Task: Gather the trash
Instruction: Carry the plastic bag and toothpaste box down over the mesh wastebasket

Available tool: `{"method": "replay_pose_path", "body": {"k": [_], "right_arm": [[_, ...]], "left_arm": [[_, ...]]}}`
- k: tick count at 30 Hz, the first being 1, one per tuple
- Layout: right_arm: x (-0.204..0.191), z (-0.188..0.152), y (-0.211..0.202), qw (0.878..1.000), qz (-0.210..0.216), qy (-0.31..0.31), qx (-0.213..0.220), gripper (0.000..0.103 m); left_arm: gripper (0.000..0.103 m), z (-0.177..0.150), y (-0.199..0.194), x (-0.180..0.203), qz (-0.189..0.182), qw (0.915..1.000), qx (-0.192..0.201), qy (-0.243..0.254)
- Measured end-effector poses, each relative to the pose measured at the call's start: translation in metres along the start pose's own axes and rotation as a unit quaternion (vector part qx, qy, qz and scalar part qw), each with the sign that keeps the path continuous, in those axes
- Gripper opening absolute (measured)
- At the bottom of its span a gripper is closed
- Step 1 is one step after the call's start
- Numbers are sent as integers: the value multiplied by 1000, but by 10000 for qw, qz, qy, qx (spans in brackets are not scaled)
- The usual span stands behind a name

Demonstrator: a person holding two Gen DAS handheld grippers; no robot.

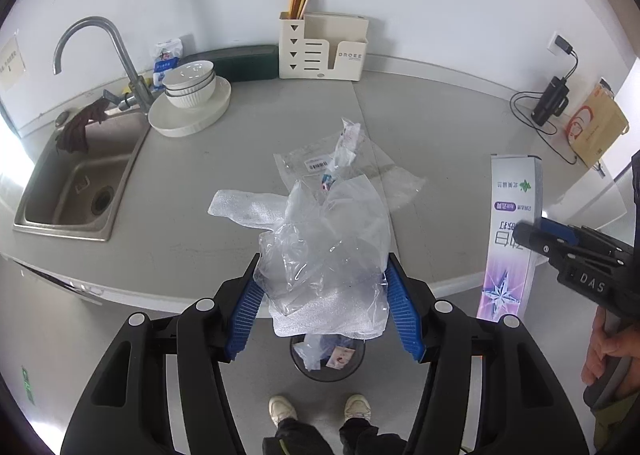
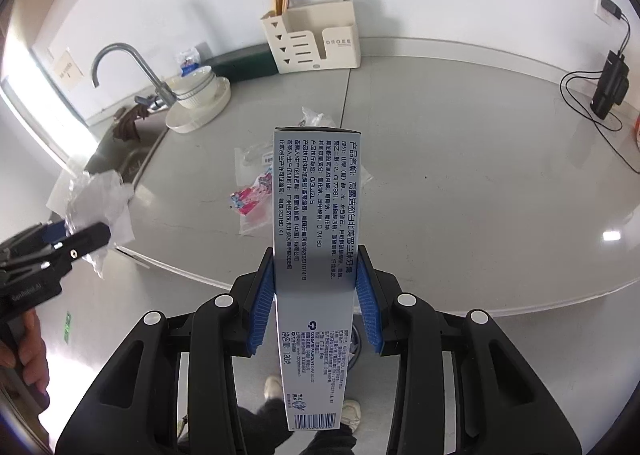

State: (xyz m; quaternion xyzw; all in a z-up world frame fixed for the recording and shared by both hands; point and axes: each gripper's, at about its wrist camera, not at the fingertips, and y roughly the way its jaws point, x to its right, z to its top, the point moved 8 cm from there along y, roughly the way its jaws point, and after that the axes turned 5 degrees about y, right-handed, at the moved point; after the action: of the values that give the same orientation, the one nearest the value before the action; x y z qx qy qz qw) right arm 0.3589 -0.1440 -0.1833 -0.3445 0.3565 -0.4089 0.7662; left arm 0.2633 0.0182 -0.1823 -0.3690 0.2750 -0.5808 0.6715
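Trash fills both my tools: my left gripper (image 1: 322,291) clenches a crumpled plastic wad (image 1: 324,255) between its blue pads (image 1: 402,307), held over the bin (image 1: 328,359) that stands on the floor just below it. My right gripper (image 2: 316,295) pinches a toothpaste box (image 2: 316,255) lengthwise along its fingers. Ahead of both, on the counter (image 2: 460,183), lie a clear bag (image 1: 316,163) and a pink wrapper (image 2: 252,199). Farther off to my left sits the sink (image 1: 76,183), with bowls (image 1: 192,83) beside it.
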Motion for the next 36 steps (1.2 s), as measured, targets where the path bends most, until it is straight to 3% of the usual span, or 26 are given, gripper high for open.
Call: {"method": "replay_pose_path", "body": {"k": [8,13,22,27,36], "right_arm": [[-9,-14,-7,9999,-113,-74,57,38],[-18,-37,4,9998,-128,66,-109,38],[-9,-106,46,9971,-313,138,-677,38],[-5,-163,87,9915,-210,296,-1246,39],[12,-256,184,9784,-187,443,-2011,39]], "left_arm": [[58,-24,-12,-13,-274,9996,0,-35],[58,-53,3,-11,-475,9985,-265,32],[58,-110,69,-18,-647,9941,-870,83],[58,-158,111,-7,-782,9870,-1391,216],[58,-224,191,1,-887,9764,-1955,213]]}}
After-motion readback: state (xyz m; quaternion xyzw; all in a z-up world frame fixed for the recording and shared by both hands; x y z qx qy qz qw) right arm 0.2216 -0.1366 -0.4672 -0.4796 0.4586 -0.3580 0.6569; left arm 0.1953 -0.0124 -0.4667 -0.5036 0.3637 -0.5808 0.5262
